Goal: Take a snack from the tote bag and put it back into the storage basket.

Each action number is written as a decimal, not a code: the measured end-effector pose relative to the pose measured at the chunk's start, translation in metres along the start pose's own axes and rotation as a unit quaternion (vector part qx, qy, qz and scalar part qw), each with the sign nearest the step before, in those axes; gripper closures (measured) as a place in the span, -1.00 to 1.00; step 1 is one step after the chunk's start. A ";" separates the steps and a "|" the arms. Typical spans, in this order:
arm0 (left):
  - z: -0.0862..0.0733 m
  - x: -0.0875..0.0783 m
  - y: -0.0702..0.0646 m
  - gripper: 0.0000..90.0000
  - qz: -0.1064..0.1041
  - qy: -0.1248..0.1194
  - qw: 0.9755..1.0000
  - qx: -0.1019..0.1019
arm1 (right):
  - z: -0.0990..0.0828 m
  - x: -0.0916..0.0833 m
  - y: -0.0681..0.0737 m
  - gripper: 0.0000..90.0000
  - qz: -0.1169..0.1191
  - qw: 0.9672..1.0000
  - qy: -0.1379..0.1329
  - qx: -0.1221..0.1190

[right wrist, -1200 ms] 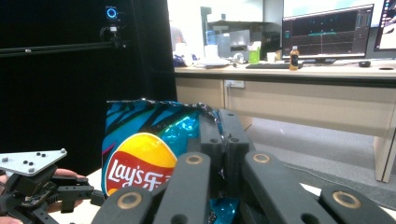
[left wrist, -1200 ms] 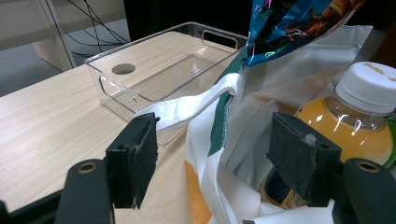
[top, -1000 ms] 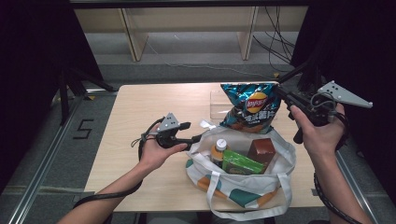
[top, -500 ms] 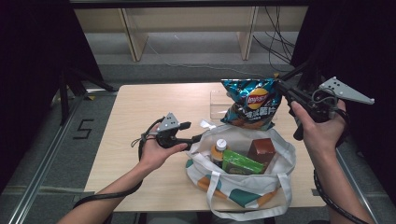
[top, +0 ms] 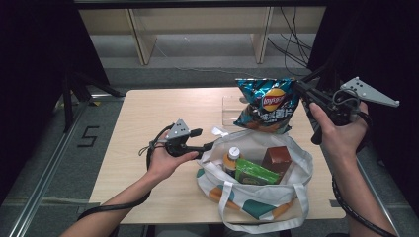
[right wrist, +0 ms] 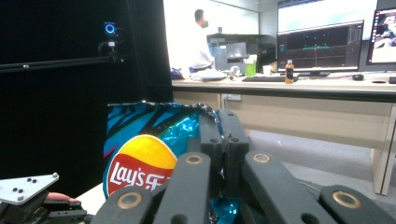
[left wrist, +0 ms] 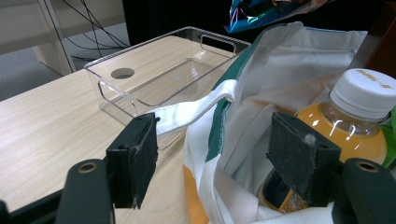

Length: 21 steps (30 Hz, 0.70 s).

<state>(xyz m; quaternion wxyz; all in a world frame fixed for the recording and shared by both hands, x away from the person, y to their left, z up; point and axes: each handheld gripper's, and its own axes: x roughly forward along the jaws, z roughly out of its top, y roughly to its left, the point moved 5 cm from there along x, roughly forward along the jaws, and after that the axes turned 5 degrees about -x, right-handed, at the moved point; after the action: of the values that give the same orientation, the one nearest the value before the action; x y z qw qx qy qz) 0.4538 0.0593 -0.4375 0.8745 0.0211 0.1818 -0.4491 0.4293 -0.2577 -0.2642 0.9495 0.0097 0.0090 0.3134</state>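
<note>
Pinching the chip bag (top: 267, 105) by its crimped top corner with my right gripper (top: 302, 92) clamped tight, I hold it aloft above the tote bag (top: 291, 190), judging it light, crinkly, slippery and crushable, left gripper (left wrist: 219, 158) gaping at the tote's rim.

Glossy foil chip bag (top: 267, 104), cloth tote (top: 257, 197), matt wood table (top: 148, 113)

The chip bag (top: 267, 104) has gone up a little and moved a bit toward the right side of the desk (top: 148, 118). A second ago its bottom edge hung just over the rim of the tote bag (top: 291, 197); now it hangs clear of the rim. The right gripper (top: 302, 91) that pinches the chip bag has gone up with it.
</note>
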 end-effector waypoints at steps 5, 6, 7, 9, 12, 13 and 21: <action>0.001 0.000 -0.001 -0.28 -0.002 -0.003 1.000 -0.001 | 0.005 0.002 -0.002 1.00 0.001 1.000 -0.009 -0.009; 0.001 -0.001 -0.001 -0.28 -0.001 -0.001 1.000 -0.002 | 0.006 0.003 -0.001 1.00 0.001 1.000 -0.011 -0.005; 0.001 0.000 -0.001 -0.28 -0.001 -0.002 1.000 -0.001 | 0.006 0.002 -0.001 1.00 -0.001 1.000 -0.007 -0.002; 0.000 0.000 -0.001 -0.28 -0.001 0.000 1.000 -0.001 | 0.008 0.002 -0.002 1.00 0.000 1.000 -0.010 -0.006; 0.000 0.000 -0.001 -0.28 -0.002 0.001 1.000 0.001 | 0.010 0.002 -0.002 1.00 0.000 1.000 -0.008 -0.006; 0.000 0.000 -0.001 -0.28 -0.002 0.001 1.000 0.001 | 0.011 0.003 -0.003 1.00 -0.001 1.000 -0.009 -0.011; 0.000 0.000 -0.001 -0.28 -0.002 0.001 1.000 0.001 | 0.014 0.006 -0.006 1.00 -0.003 1.000 -0.015 -0.009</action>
<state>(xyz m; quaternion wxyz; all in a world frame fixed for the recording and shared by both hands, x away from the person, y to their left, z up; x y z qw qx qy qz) 0.4530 0.0587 -0.4373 0.8733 0.0219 0.1824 -0.4512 0.4378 -0.2588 -0.2499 0.9506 0.0063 -0.0083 0.3102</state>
